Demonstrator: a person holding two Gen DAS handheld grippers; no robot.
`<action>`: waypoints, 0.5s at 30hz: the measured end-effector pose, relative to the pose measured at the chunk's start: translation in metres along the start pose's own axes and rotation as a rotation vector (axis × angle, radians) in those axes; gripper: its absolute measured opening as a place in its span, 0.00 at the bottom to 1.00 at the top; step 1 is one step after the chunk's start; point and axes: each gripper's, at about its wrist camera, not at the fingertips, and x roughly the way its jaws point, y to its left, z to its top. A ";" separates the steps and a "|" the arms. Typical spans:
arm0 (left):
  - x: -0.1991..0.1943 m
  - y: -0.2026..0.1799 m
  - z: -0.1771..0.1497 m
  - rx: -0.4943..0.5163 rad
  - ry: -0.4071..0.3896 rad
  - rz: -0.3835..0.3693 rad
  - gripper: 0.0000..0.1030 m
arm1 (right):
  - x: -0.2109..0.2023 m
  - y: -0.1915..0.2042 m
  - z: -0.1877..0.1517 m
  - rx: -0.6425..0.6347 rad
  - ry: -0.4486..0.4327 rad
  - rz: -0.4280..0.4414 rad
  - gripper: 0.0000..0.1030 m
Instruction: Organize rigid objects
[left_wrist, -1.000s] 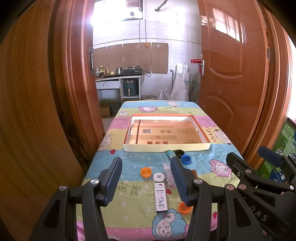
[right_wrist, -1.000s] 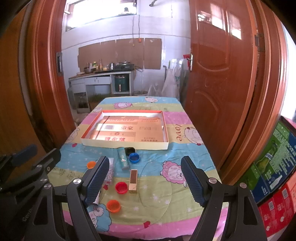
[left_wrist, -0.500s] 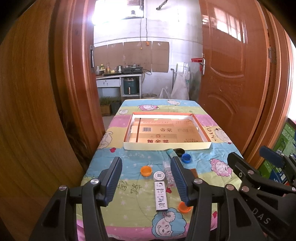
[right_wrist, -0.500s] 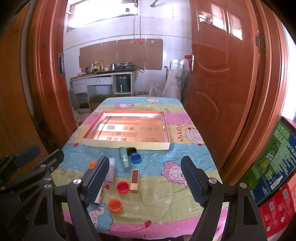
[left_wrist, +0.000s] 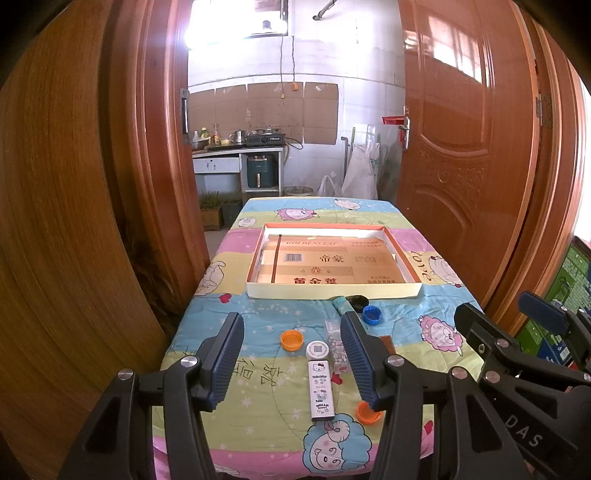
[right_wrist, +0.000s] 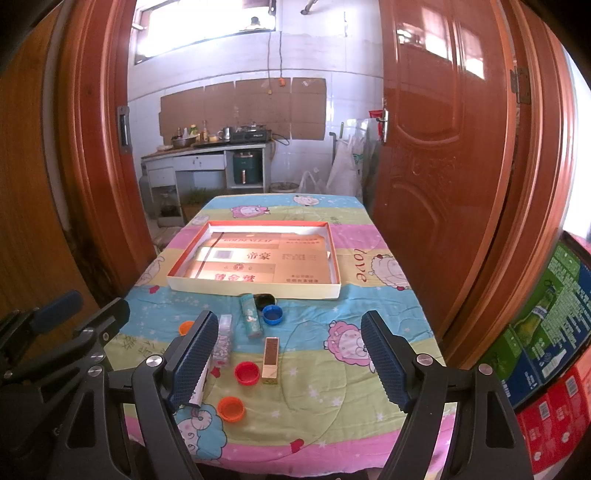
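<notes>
A shallow cardboard tray (left_wrist: 332, 291) (right_wrist: 255, 290) lies mid-table with nothing in it. Small items lie loose in front of it: a white Hello Kitty box (left_wrist: 321, 389), a round white lid (left_wrist: 317, 348), orange caps (left_wrist: 291, 339) (right_wrist: 231, 408), a blue cap (left_wrist: 372, 314) (right_wrist: 272, 315), a red cap (right_wrist: 247, 373), a teal tube (right_wrist: 250, 319), a clear packet (right_wrist: 223, 339), a brown-and-gold stick (right_wrist: 270, 356) and a black piece (right_wrist: 264, 298). My left gripper (left_wrist: 291, 360) hangs open above the Hello Kitty box. My right gripper (right_wrist: 288, 363) hangs open above the red cap and stick. Both are empty.
The table wears a cartoon-print cloth (right_wrist: 369, 295) and stands between wooden doors (left_wrist: 461, 147) (left_wrist: 74, 221). Printed cartons (right_wrist: 546, 332) are stacked at the right. A kitchen counter (left_wrist: 236, 151) stands beyond the far end.
Both cameras have eased back and slightly up, so the table items sit a little lower and nearer the fingers. Nothing on the table has moved.
</notes>
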 end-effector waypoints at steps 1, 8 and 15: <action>0.000 0.000 0.000 0.000 0.001 0.002 0.53 | 0.000 0.000 0.000 0.001 0.000 0.000 0.79; 0.000 0.000 0.000 0.000 0.005 -0.001 0.53 | 0.000 0.001 0.000 0.001 -0.001 0.001 0.79; 0.002 0.002 -0.002 -0.002 0.013 0.005 0.53 | -0.001 0.002 0.000 -0.001 -0.003 0.005 0.79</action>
